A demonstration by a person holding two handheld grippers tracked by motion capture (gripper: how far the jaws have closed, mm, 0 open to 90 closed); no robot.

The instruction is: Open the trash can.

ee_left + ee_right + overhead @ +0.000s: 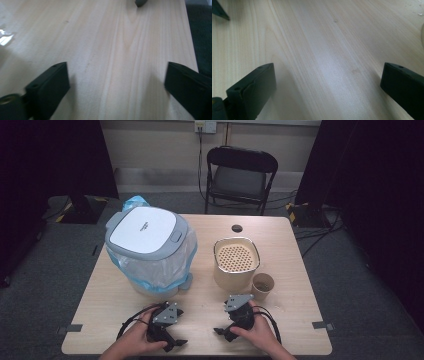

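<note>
While we rest both hands low on the table [200,245], our left gripper [172,341] and right gripper [223,332] have their fingers [47,87] spread wide over bare wood, grasping nothing; nearest, the small paper cup [263,285] stands just beside the beige canister [236,262].

**A recording room in a lab or studio, not a home**

Set up for filming rather than for living. One light wooden table [295,270] in the middle, on grey carpet [60,270]. Dark curtains [50,155] hanging on both sides. A black folding chair [240,175] behind the table, against a plain wall. Cables [310,232] lying loose on the floor, with yellow-and-black tape [298,210] at one stand. A socket [205,126] high on the wall, with a cord going down.
</note>
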